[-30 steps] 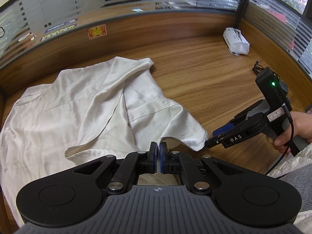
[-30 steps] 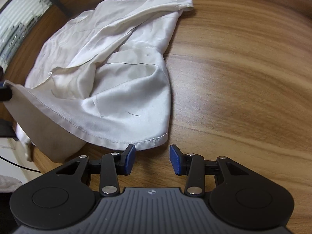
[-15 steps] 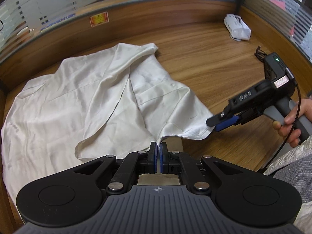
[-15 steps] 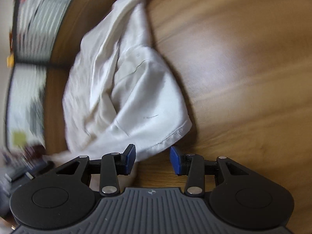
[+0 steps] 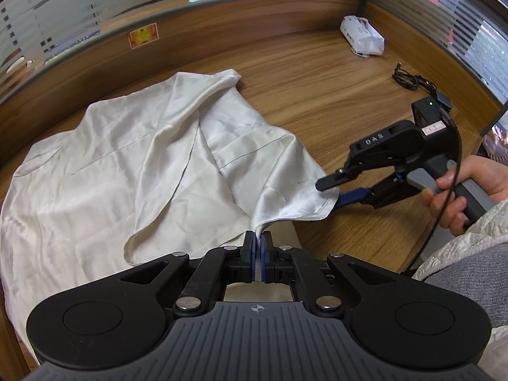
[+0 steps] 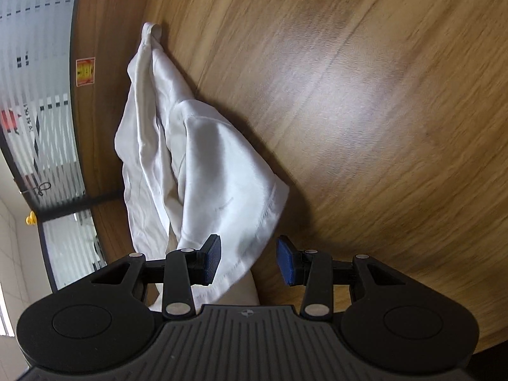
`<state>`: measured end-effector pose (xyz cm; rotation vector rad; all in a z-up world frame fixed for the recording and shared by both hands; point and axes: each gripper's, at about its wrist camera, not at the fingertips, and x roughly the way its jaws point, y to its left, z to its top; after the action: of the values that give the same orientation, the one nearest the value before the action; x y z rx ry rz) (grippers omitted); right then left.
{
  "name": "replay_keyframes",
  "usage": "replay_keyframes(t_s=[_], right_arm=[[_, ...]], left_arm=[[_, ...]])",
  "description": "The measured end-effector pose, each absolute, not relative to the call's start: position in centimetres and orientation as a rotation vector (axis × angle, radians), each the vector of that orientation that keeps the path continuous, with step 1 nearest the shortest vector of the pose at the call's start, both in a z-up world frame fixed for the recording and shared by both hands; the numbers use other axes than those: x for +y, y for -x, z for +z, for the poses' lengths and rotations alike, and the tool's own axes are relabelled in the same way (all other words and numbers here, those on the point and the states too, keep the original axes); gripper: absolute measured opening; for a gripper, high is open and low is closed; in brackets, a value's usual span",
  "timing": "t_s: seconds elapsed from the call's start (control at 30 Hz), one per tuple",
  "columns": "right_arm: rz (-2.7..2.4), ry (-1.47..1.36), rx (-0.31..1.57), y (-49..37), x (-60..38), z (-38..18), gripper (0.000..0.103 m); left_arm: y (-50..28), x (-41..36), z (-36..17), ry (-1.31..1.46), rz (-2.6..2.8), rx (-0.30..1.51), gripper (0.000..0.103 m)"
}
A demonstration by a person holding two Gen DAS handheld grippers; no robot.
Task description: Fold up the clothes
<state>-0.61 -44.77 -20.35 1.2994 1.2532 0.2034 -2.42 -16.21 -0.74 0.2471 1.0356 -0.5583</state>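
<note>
A cream satin shirt (image 5: 143, 171) lies spread and rumpled on a wooden worktop (image 5: 317, 95), filling the left wrist view from 9 o'clock to the centre. The left gripper (image 5: 257, 244), at 6 o'clock, is clamped tight on the shirt's near hem, lifting that edge clear of the wood, probably so the cloth can be drawn taut or turned over.

At 3 o'clock a hand (image 5: 463, 197) holds the right gripper (image 5: 333, 189) turned on its side. Its fingers stand apart with the hem corner between them, 1 above the cloth and 1 below, not yet pinched. In the right wrist view, the right gripper (image 6: 249, 258) shows the same gap, cloth lying against its left pad. This looks like a 2-point hold on 1 edge being set up; which fold it serves cannot be told.

Writing: "DAS" is embossed on the right gripper's arm. A red and yellow sticker (image 5: 143, 35) at 11 o'clock and a white printed packet (image 5: 362, 35) at 1 o'clock are unreadable. A black cable (image 5: 409, 79) coils near 2 o'clock.
</note>
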Motion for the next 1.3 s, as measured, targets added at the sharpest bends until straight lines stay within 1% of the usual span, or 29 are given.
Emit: replay_keyframes(t_s=[0.07, 0.1, 0.17, 0.27, 0.53, 0.6, 0.7, 0.77, 0.87, 0.9, 0.93, 0.97, 1.13, 1.3], right_arm=[[0.214, -1.294, 1.25, 0.0, -45.0, -20.4, 0.025], [0.216, -1.281, 1.25, -0.3, -44.9, -20.4, 0.015], [0.208, -1.252, 1.231, -0.9, -45.2, -20.1, 0.004], [0.187, -1.202, 1.174, -1.7, -46.0, -19.0, 0.002], [0.231, -0.823, 0.938, -4.3, -48.1, -9.0, 0.001], [0.25, -0.743, 0.915, -4.6, -48.9, -7.5, 0.001], [0.276, -0.629, 0.964, -5.3, -49.6, -7.4, 0.001], [0.261, -0.589, 1.044, -5.5, -50.2, -9.4, 0.001], [0.245, -0.552, 1.138, -5.6, -50.6, -12.1, 0.003], [0.242, -0.545, 1.166, -5.6, -50.7, -13.1, 0.006], [0.237, -0.543, 1.18, -5.6, -50.9, -13.8, 0.007], [0.238, -0.546, 1.186, -5.6, -51.1, -14.2, 0.007], [0.254, -0.608, 1.203, -6.0, -51.6, -15.7, 0.007], [0.262, -0.575, 1.191, -6.7, -51.1, -15.7, 0.007]], left_arm=[[2.5, -15.9, -0.6, -0.243, -0.546, 1.033, 0.003], [2.5, -15.8, -0.6, -0.241, -0.54, 1.033, 0.003], [2.7, -15.5, -0.7, -0.235, -0.529, 1.038, 0.003], [2.9, -15.6, -1.0, -0.218, -0.538, 1.055, 0.003], [2.3, -19.5, -2.5, -0.187, -0.638, 1.068, 0.003], [1.8, -20.3, -3.1, -0.179, -0.656, 1.084, 0.003], [1.4, -21.4, -4.3, -0.189, -0.68, 1.125, 0.005], [1.5, -22.1, -5.0, -0.215, -0.679, 1.148, 0.005], [1.7, -22.9, -5.8, -0.244, -0.677, 1.174, 0.015], [1.7, -23.0, -5.8, -0.246, -0.676, 1.178, 0.021], [1.8, -23.0, -5.8, -0.239, -0.671, 1.181, 0.025], [1.7, -23.0, -5.7, -0.23, -0.66, 1.183, 0.027], [0.9, -23.3, -5.3, -0.2, -0.627, 1.17, 0.031], [-0.2, -23.9, -4.9, -0.175, -0.601, 1.15, 0.032]])
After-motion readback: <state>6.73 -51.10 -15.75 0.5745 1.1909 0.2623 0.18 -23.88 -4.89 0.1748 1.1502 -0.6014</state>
